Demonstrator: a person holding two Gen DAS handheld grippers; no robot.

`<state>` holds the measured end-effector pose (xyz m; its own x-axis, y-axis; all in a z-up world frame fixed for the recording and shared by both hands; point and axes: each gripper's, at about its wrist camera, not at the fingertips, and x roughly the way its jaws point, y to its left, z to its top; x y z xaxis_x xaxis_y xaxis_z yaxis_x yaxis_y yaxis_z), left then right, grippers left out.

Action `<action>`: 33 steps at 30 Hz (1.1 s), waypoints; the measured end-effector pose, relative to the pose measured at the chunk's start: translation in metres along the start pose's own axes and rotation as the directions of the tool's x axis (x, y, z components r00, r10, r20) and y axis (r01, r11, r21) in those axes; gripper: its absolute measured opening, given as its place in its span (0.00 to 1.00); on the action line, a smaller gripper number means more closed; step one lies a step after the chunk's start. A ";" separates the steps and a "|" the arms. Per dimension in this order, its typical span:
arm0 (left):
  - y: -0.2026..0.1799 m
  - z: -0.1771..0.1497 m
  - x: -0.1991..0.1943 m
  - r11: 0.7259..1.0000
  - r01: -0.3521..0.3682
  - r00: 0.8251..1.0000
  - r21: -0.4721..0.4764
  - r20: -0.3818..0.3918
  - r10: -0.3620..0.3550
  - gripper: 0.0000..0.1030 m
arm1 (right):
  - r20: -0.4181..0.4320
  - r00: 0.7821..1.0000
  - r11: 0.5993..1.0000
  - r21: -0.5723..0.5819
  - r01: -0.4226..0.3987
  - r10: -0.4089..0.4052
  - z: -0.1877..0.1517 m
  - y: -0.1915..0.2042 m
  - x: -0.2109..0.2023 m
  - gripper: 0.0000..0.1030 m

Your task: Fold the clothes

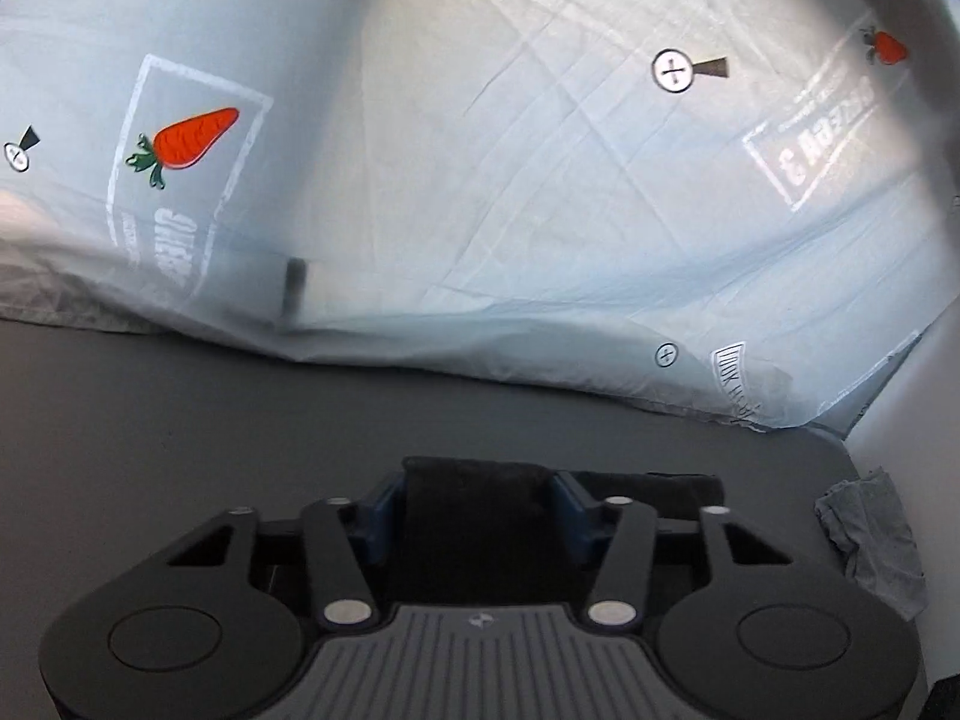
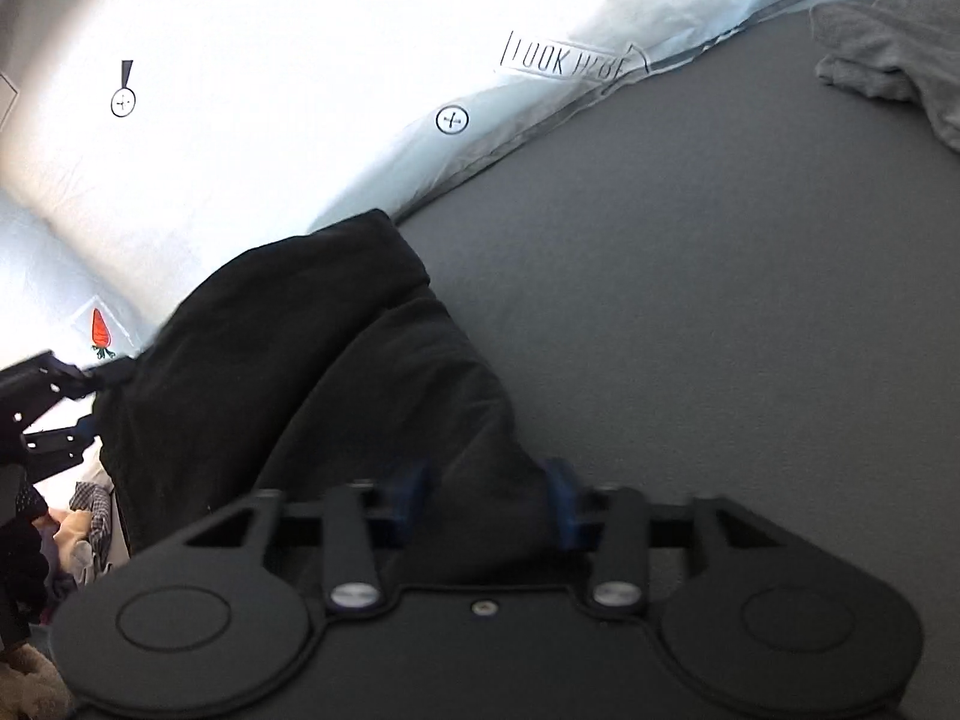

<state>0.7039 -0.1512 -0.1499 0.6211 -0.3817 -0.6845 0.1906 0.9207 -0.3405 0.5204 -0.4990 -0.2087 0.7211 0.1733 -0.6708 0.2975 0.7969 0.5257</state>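
The black garment is clenched by both the left tool and the right tool above the table; it is judged next to be spread flat toward twelve o'clock.

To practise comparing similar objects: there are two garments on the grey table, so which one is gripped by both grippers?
The black garment, clamped by the left gripper and right gripper; the grey garment lies crumpled, untouched, at the table's far corner.

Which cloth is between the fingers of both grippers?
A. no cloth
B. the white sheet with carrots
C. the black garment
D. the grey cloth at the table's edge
C: the black garment runs between the blue pads of the right gripper and the left gripper.
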 end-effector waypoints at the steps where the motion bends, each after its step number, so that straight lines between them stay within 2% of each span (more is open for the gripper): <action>1: 0.000 -0.002 -0.001 1.000 -0.011 1.000 0.000 0.007 0.011 0.32 | 0.012 1.000 1.000 0.002 -0.002 0.002 -0.001 0.005 -0.005 0.24; 2: -0.001 -0.004 -0.004 1.000 -0.029 1.000 -0.005 0.013 0.029 0.18 | 0.025 1.000 1.000 0.004 -0.004 0.004 -0.002 0.009 -0.010 0.22; 4: -0.005 -0.006 -0.014 0.996 -0.092 0.995 -0.002 0.041 0.092 0.19 | 0.034 0.999 1.000 0.006 -0.007 0.006 -0.002 0.017 -0.022 0.18; 7: 0.001 -0.002 -0.038 0.979 -0.204 0.973 0.027 0.114 0.200 0.18 | 0.051 0.999 1.000 -0.008 -0.017 0.018 -0.002 0.031 -0.043 0.16; 10: 0.027 0.002 -0.037 0.979 -0.202 0.975 -0.026 0.085 0.203 0.18 | 0.061 0.998 0.998 -0.064 -0.014 0.018 -0.009 0.046 -0.056 0.15; 12: 0.038 -0.009 -0.016 0.975 -0.221 0.974 0.000 0.042 0.221 0.17 | 0.057 0.998 0.994 -0.109 0.009 -0.003 -0.018 0.056 -0.054 0.15; 15: 0.054 -0.029 0.012 0.977 -0.201 0.979 -0.068 -0.028 0.200 0.17 | 0.019 0.994 0.974 -0.196 0.112 -0.110 -0.024 0.050 -0.033 0.18; 16: 0.056 -0.030 0.012 0.975 -0.203 0.979 -0.090 -0.026 0.201 0.21 | 0.008 0.989 0.963 -0.227 0.145 -0.147 -0.024 0.047 -0.027 0.21; 18: 0.057 -0.028 0.010 0.973 -0.206 0.979 -0.102 -0.023 0.205 0.24 | 0.003 0.988 0.953 -0.266 0.148 -0.153 -0.021 0.048 -0.030 0.24; 19: 0.058 -0.026 0.006 0.972 -0.214 0.977 -0.096 -0.019 0.213 0.30 | 0.006 0.987 0.948 -0.275 0.157 -0.162 -0.020 0.048 -0.032 0.32; 21: 0.061 -0.024 -0.006 0.966 -0.242 0.970 -0.088 -0.016 0.241 0.47 | 0.010 0.982 0.936 -0.299 0.185 -0.191 -0.024 0.048 -0.032 0.43; 23: 0.070 -0.029 -0.020 0.959 -0.257 0.966 -0.119 -0.015 0.257 0.68 | 0.013 0.980 0.934 -0.302 0.194 -0.199 -0.024 0.044 -0.037 0.49; 25: 0.082 -0.041 -0.036 0.955 -0.233 0.973 -0.183 -0.034 0.230 0.73 | 0.009 0.979 0.935 -0.293 0.198 -0.205 -0.023 0.039 -0.043 0.62; 27: 0.090 -0.058 -0.050 0.953 -0.186 0.982 -0.239 -0.061 0.176 0.73 | 0.004 0.977 0.937 -0.284 0.205 -0.213 -0.020 0.034 -0.040 0.69; 30: 0.090 -0.086 -0.067 0.953 -0.129 0.990 -0.275 -0.090 0.108 0.79 | -0.005 0.977 0.929 -0.312 0.200 -0.212 -0.018 0.037 -0.036 0.81; 31: 0.090 -0.095 -0.070 0.952 -0.106 0.991 -0.287 -0.104 0.079 0.83 | -0.005 0.975 0.924 -0.321 0.207 -0.221 -0.018 0.040 -0.033 0.83; 33: 0.090 -0.112 -0.073 0.950 -0.063 0.992 -0.307 -0.120 0.027 0.85 | -0.013 0.975 0.920 -0.334 0.205 -0.222 -0.016 0.044 -0.025 0.84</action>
<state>0.5905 -0.0500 -0.2030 0.5306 -0.3632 -0.7659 -0.0919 0.8736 -0.4779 0.5055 -0.4595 -0.1771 0.6286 -0.0003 -0.7778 0.2123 0.9621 0.1713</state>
